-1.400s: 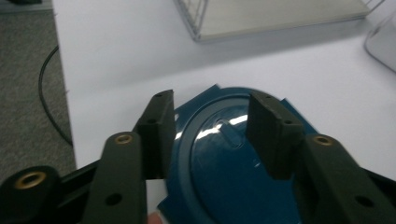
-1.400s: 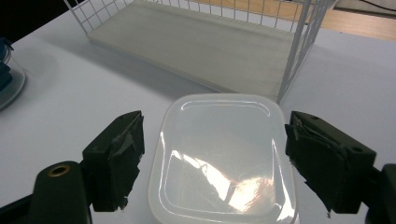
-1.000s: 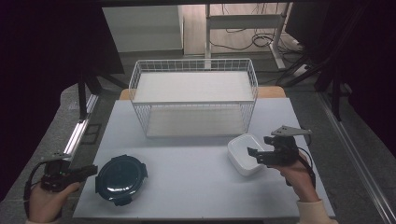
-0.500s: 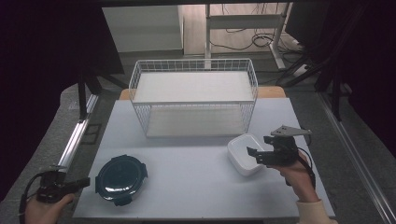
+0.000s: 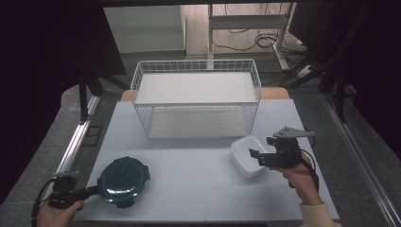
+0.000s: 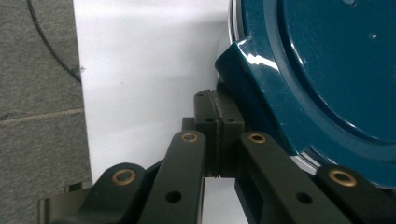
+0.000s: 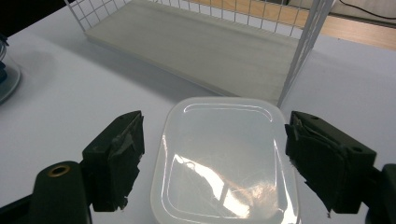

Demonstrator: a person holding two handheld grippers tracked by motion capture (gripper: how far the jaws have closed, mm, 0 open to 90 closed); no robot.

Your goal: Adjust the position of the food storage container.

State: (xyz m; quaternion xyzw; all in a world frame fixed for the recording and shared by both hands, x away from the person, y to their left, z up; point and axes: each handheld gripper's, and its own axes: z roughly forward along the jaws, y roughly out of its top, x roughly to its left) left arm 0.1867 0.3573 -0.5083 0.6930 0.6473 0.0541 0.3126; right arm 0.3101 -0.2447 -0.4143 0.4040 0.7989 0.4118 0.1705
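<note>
White surface (image 5: 198, 175) carries all items. Teal round lidded container (image 5: 124, 176) sits at the front left corner; left tongs (image 6: 217, 140) are clenched at its side latch, with nothing visible between the jaws. Clear rectangular lidded container (image 5: 248, 156) sits front right; right tongs (image 7: 212, 158) straddle it, released, pads apart from its sides. Wire basket (image 5: 196, 101) behind stands empty: judged, loading not yet begun.

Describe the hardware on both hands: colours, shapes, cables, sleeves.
Both tools are matte black. The left tool has flat link bars with brass-coloured rivets and small holes. The right tool carries blocky pads with ragged dark tape. On top of it sits a grey three-cornered plate. Black cables trail from each. The right wrist shows a cream sleeve cuff.
</note>
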